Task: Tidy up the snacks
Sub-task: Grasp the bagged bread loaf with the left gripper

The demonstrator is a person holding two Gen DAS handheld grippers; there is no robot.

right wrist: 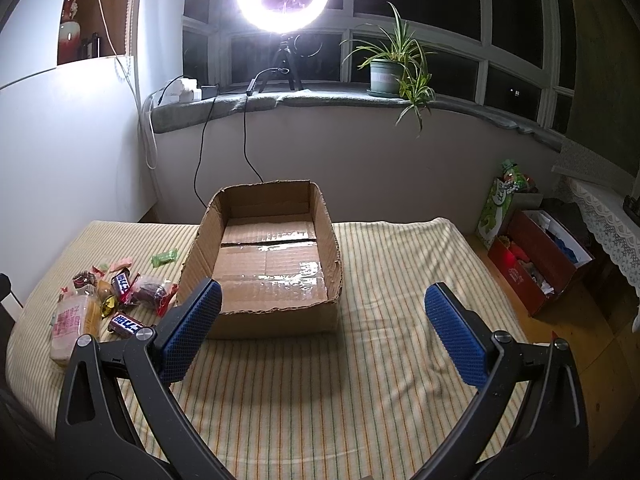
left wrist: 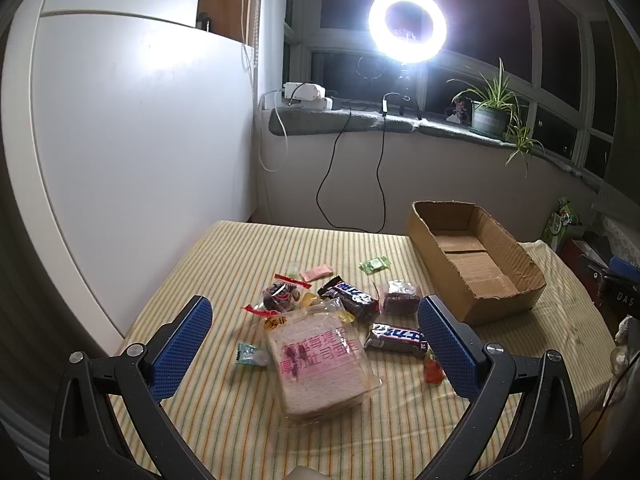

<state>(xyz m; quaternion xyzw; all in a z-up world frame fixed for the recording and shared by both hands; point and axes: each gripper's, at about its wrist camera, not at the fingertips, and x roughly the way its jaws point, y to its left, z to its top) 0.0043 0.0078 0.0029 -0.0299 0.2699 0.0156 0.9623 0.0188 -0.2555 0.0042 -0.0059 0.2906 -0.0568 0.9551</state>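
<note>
A heap of snacks lies on the striped tablecloth (left wrist: pixel 224 264): a bagged toast loaf (left wrist: pixel 318 364), two Snickers bars (left wrist: pixel 396 338) (left wrist: pixel 352 298), a dark cake pack (left wrist: pixel 400 300), a green candy (left wrist: pixel 374 266) and several small sweets. An open, empty cardboard box (left wrist: pixel 476 260) stands to their right. My left gripper (left wrist: pixel 316 322) hovers open above the toast, holding nothing. My right gripper (right wrist: pixel 322 306) hangs open over the box's (right wrist: pixel 264 256) near wall, also holding nothing. The snack heap (right wrist: pixel 100 300) lies at the left in the right wrist view.
A white panel (left wrist: pixel 140 140) stands along the table's left side. A ring light (left wrist: pixel 407 24), cables and a potted plant (left wrist: pixel 490 114) sit on the windowsill behind. A red box (right wrist: pixel 536 256) and a green bag (right wrist: pixel 498 208) are on the floor at right.
</note>
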